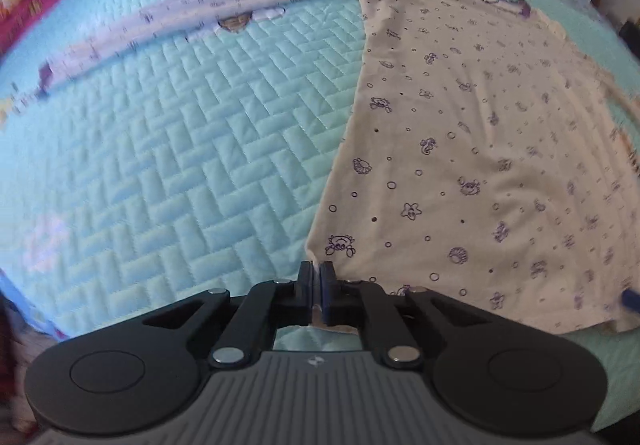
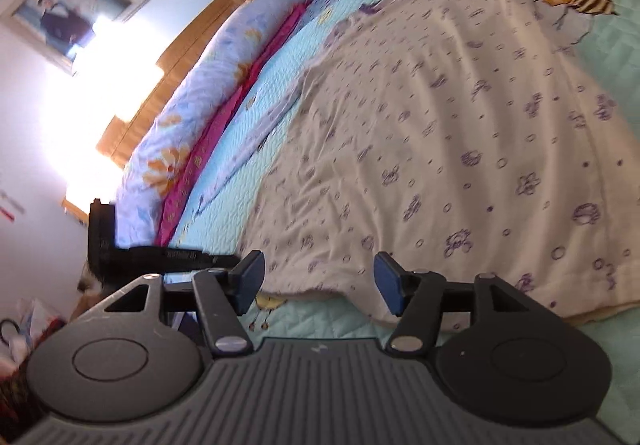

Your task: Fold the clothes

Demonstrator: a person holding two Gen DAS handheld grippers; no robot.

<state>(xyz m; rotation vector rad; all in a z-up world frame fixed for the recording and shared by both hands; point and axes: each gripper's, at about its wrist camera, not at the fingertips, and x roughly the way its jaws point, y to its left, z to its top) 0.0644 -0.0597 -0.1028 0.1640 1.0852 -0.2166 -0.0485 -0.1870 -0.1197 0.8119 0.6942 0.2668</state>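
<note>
Here the left gripper (image 1: pixel 317 277) is pinched tight on the near hem corner of the cream shirt (image 1: pixel 460 149), which lies spread flat on the turquoise quilt (image 1: pixel 180 165). The right gripper (image 2: pixel 318 281) stands with jaws apart over the shirt's near hem, fabric between them, pads not pressing. Beyond the shirt's body one long sleeve (image 1: pixel 192 13) stretches sideways; farther off lies a floral pillow (image 2: pixel 192 101).
</note>
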